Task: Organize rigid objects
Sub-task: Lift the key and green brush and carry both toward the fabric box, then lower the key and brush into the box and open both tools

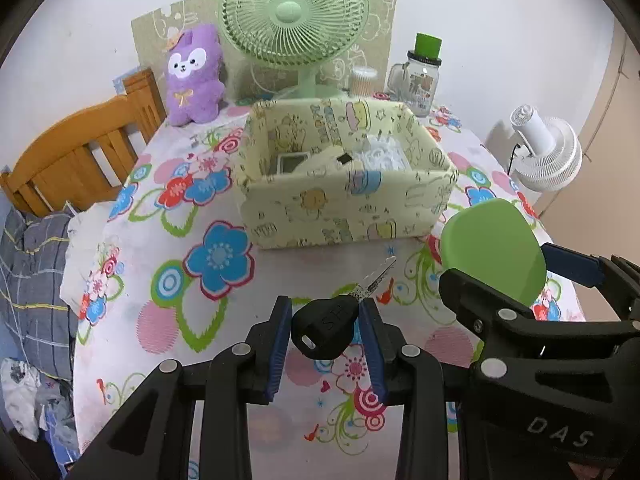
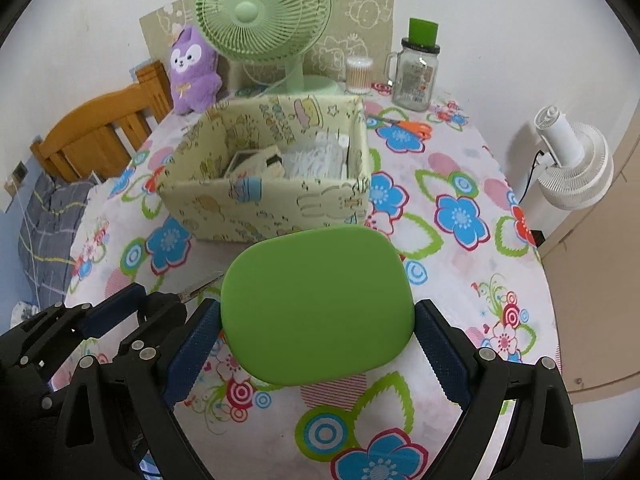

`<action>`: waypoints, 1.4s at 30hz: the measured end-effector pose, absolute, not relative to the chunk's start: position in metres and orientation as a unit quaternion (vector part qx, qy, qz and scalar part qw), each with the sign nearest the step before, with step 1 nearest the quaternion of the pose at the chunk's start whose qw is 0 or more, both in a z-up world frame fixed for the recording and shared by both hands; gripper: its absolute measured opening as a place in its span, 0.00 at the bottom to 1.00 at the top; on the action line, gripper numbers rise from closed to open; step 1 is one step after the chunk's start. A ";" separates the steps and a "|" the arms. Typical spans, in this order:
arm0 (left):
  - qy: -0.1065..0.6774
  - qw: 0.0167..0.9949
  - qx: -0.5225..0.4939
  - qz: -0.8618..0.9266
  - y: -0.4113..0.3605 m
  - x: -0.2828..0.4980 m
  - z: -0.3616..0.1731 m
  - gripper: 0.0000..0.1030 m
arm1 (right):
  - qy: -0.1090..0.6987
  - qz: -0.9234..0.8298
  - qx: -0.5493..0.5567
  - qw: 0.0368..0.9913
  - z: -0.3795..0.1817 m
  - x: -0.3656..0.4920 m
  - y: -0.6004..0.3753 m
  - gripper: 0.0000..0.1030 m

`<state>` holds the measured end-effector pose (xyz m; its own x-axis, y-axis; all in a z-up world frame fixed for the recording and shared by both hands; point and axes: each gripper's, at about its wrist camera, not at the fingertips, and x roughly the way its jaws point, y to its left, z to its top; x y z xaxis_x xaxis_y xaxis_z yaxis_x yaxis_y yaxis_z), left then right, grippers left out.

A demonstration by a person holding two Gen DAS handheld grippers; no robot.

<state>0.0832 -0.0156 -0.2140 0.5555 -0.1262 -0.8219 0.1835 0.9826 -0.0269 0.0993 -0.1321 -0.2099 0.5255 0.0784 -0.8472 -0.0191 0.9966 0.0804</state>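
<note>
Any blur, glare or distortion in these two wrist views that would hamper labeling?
Left wrist view: strong fisheye bending with dark corners, even soft light, the key in the left gripper sharp. Right wrist view: same bending; the green case in the right gripper hides much of the tablecloth; no glare.

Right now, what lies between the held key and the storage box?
Left wrist view: only bare floral tablecloth lies between the key and the storage box.
</note>
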 end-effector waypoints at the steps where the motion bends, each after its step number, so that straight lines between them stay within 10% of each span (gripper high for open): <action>1: 0.462 0.882 0.032 -0.086 -0.016 0.084 -0.212 0.34 | 0.483 0.027 0.029 0.874 -0.207 0.100 -0.132 0.93; 42: 0.423 0.903 0.041 -0.065 -0.024 0.144 -0.146 0.34 | 0.427 0.036 0.033 0.903 -0.130 0.146 -0.133 0.93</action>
<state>0.1437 -0.0242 -0.1460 0.6333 -0.0833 -0.7694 0.1524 0.9881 0.0184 0.1458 -0.1326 -0.1304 0.6325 0.0939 -0.7688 -0.0378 0.9952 0.0904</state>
